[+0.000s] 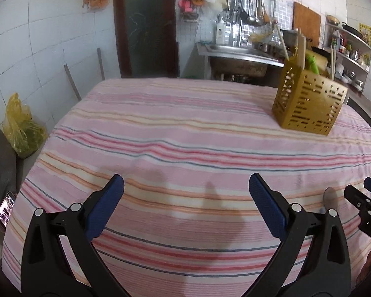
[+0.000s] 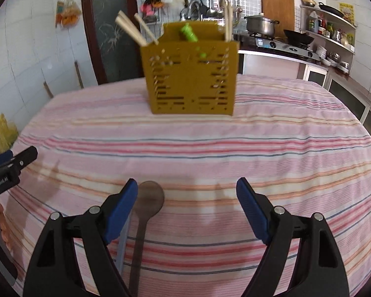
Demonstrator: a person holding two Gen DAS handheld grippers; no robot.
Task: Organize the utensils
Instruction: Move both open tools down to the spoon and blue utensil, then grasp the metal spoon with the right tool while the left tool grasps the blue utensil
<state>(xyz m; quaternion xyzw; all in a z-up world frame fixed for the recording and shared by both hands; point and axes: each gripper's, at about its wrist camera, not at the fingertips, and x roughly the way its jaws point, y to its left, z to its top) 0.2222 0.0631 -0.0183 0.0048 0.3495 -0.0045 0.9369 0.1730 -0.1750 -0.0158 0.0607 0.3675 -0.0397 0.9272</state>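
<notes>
A golden perforated utensil holder [image 2: 190, 74] stands on the striped tablecloth, holding chopsticks [image 2: 133, 29] and a green utensil [image 2: 189, 32]; it also shows at the right in the left wrist view [image 1: 309, 101]. A dark wooden spoon [image 2: 146, 212] lies on the cloth just inside my right gripper's left finger, beside a pale flat utensil [image 2: 123, 242] partly hidden under that finger. My right gripper [image 2: 186, 198] is open and empty above the spoon. My left gripper [image 1: 185, 195] is open and empty over bare cloth. The spoon's bowl [image 1: 330, 196] peeks in at the right of the left wrist view.
The table [image 1: 160, 128] has a pink striped cloth. A sink with hanging utensils [image 1: 237, 49] and shelves stand behind. A stove with pots [image 2: 282, 39] is at the back right. A yellow bag [image 1: 19, 128] and a phone [image 1: 5, 209] lie to the left.
</notes>
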